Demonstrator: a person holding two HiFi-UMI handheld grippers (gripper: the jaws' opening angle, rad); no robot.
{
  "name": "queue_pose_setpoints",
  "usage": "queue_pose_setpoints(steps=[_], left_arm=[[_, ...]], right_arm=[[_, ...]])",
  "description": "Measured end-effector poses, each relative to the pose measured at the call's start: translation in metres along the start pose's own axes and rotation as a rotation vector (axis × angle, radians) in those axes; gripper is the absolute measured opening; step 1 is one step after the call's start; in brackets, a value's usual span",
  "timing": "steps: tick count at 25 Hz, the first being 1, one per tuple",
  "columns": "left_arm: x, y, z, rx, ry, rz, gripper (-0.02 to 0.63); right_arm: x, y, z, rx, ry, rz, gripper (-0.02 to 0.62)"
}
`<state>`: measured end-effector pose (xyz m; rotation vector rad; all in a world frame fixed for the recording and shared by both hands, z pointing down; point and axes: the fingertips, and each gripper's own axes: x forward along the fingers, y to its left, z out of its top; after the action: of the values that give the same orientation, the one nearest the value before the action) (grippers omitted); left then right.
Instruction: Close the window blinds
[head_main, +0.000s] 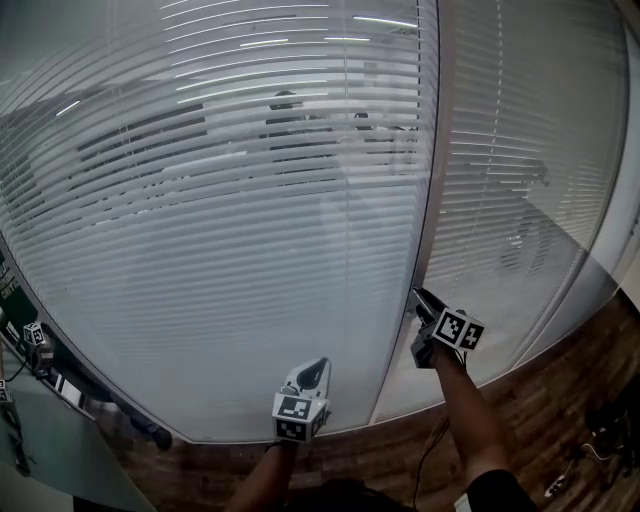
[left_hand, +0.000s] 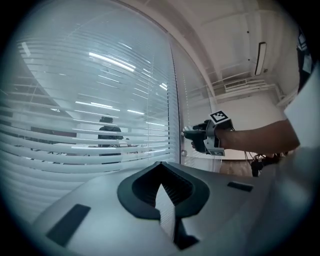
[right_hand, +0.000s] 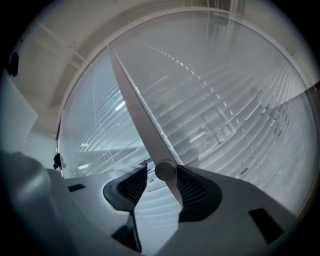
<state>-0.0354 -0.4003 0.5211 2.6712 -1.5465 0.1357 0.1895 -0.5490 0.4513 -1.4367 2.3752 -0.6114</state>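
Observation:
White slatted blinds cover a wide glass wall, and a room with a dark figure shows between the upper slats. A vertical frame strip divides the left pane from the right one. My right gripper is up against this strip. In the right gripper view it stands open around a small round knob on the strip; the knob lies near the right pad, with a gap to the left one. My left gripper hovers lower, in front of the left pane, jaws shut and empty. It sees the right gripper.
A wood-pattern floor runs below the glass at the right, with cables on it. A desk corner with small marker cubes sits at the lower left. A second blind covers the right pane.

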Motion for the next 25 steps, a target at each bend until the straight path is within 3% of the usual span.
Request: queue_pose_setpoints(steps=[3, 5, 12, 18, 25], left_arm=[[0.0, 0.002, -0.002, -0.001, 0.005, 0.003, -0.005], [-0.001, 0.004, -0.003, -0.007, 0.009, 0.007, -0.005], [-0.006, 0.012, -0.004, -0.008, 0.004, 0.024, -0.005], [-0.004, 0.012, -0.002, 0.007, 0.012, 0.023, -0.005], [-0.012, 0.027, -0.004, -0.013, 0.013, 0.045, -0.005]], right_arm=[[-0.001, -0.005, 0.005, -0.001, -0.02, -0.051, 0.183], [-0.002, -0.007, 0.008, -0.019, -0.025, -0.079, 0.131], [0.001, -0.003, 0.006, -0.143, 0.001, -0.122, 0.126], [0.002, 0.001, 0.009, -0.35, 0.048, -0.134, 0.126], [0.002, 0.015, 0.004, -0.799, 0.135, -0.197, 0.126]])
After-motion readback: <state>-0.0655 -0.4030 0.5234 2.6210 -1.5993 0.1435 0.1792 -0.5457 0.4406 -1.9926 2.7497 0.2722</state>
